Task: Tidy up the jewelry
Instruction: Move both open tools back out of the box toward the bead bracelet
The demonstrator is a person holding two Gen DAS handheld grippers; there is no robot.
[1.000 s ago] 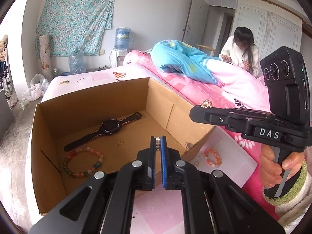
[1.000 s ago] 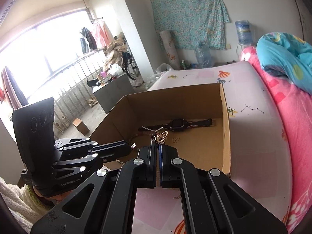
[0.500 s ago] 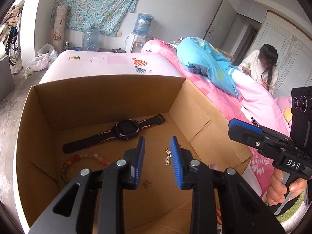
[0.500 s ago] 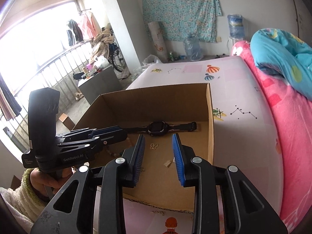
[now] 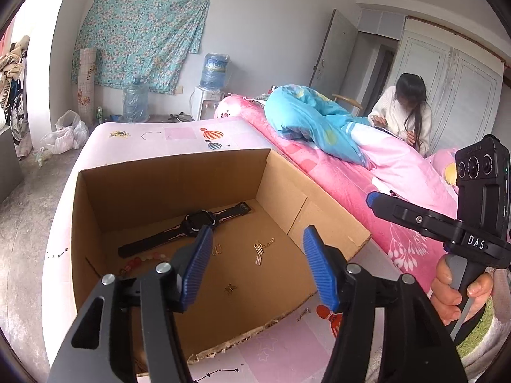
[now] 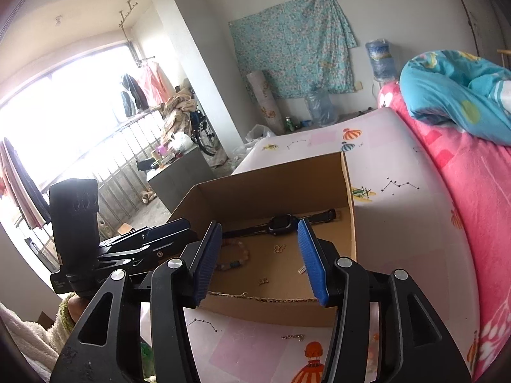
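Note:
An open cardboard box (image 5: 166, 175) (image 6: 274, 182) stands on the pink mattress. Inside lie a black watch (image 5: 198, 221) (image 6: 284, 223), a beaded bracelet (image 5: 140, 261) (image 6: 234, 257), a gold chain piece (image 5: 260, 249) and small gold charms (image 5: 229, 288) (image 6: 280, 248). My left gripper (image 5: 257, 266) is open and empty above the box's near side. My right gripper (image 6: 260, 257) is open and empty, also above the near side. A small gold chain (image 6: 292, 337) (image 5: 303, 314) lies on the mattress in front of the box.
The right gripper's body (image 5: 447, 223) is at the right in the left wrist view; the left gripper's body (image 6: 95, 239) is at the left in the right wrist view. A pink and blue quilt (image 5: 319, 124) lies to the right, where a person (image 5: 405, 108) sits.
Both grippers opened from shut and pulled back from the box. The gold pieces they held a second ago now lie on the box floor.

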